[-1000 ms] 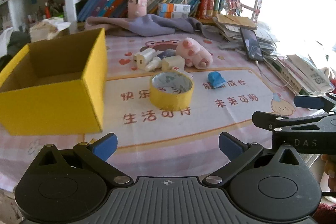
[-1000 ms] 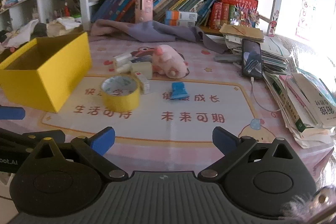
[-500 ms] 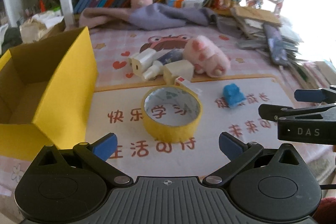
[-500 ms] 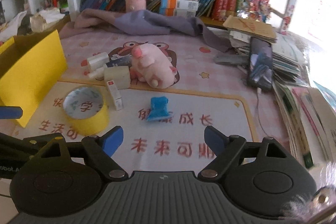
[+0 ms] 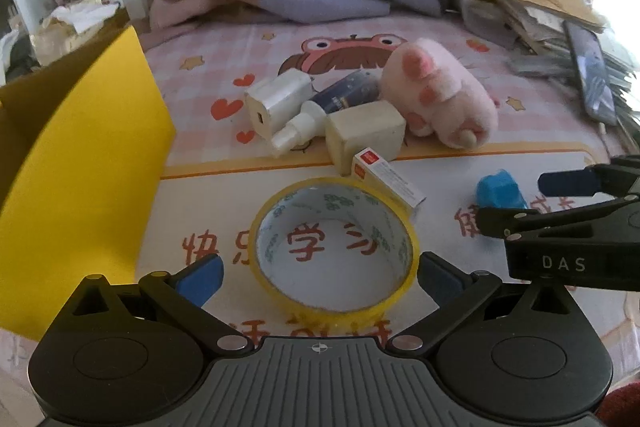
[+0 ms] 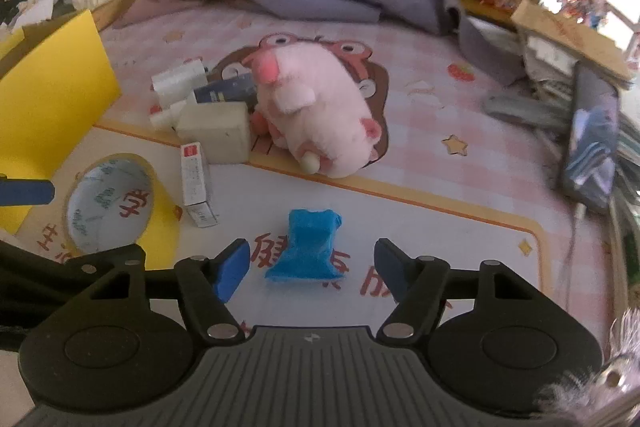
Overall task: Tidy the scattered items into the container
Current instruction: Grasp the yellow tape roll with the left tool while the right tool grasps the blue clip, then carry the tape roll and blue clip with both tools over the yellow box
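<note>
Tape roll [image 5: 335, 246] lies flat on the worktop [image 5: 224, 131] right between our left gripper [image 5: 318, 273] jaws, which stand wide and clear of it. Our right gripper [image 6: 312, 269] has its jaws closing around the blue clay lump [image 6: 310, 247], not pressing yet. Yellow box [image 5: 80, 163] sits just left of the tape.

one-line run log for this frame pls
left gripper: open, around tape roll | right gripper: closing, blue clay lump between pads, no contact | yellow box: nothing placed seen
</note>
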Tool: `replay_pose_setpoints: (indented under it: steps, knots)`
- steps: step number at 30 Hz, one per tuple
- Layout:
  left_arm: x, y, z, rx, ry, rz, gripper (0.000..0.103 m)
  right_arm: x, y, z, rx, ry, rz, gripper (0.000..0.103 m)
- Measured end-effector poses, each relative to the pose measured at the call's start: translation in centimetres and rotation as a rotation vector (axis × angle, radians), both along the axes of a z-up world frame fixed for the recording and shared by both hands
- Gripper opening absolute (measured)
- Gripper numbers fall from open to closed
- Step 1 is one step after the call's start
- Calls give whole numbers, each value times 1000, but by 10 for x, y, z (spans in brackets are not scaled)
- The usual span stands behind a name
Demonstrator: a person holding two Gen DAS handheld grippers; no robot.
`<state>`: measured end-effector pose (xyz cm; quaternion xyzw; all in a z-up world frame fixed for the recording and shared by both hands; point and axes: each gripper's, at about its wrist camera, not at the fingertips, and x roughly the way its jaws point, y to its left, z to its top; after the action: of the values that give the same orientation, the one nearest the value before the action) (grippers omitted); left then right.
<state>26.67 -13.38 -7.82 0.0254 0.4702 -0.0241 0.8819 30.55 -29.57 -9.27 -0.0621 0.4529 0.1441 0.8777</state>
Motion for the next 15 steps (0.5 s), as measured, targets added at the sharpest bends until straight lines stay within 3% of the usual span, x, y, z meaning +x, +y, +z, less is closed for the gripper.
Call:
replay_pose_setpoints:
  steps: [4, 10, 15]
  knots:
    - [11, -2, -6, 1, 6, 11, 103, 12, 0, -9, 6, 23, 22, 61]
    - [25, -4, -15, -23, 21, 13, 103, 20, -2, -14, -3, 18, 38, 43]
    - [24, -9, -21, 21, 48, -8, 102, 20, -5, -14, -11, 7, 62, 38]
